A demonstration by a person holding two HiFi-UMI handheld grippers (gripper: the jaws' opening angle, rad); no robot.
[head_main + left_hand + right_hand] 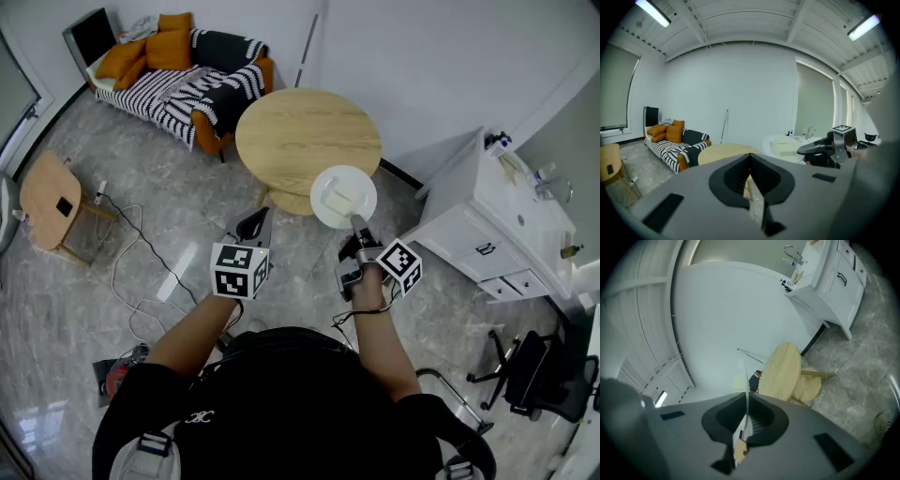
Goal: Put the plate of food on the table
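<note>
1. The right gripper [355,223] is clamped on the near rim of the plate [364,200]. The plate, with pale food [339,198] on it, sits at the near edge of the worktop [300,131], partly overhanging.
2. The left gripper [258,217] is closed on nothing.
3. Pinched by one thin rim, the plate may tilt, shed the food, or land half off the edge.
4. The worktop is round, pale wood; a marble floor [112,309], striped sofa [187,84] and white sink cabinet [487,225] surround it.

Plate of food [343,197] in right tool [356,223] at round table [300,141] edge
</note>
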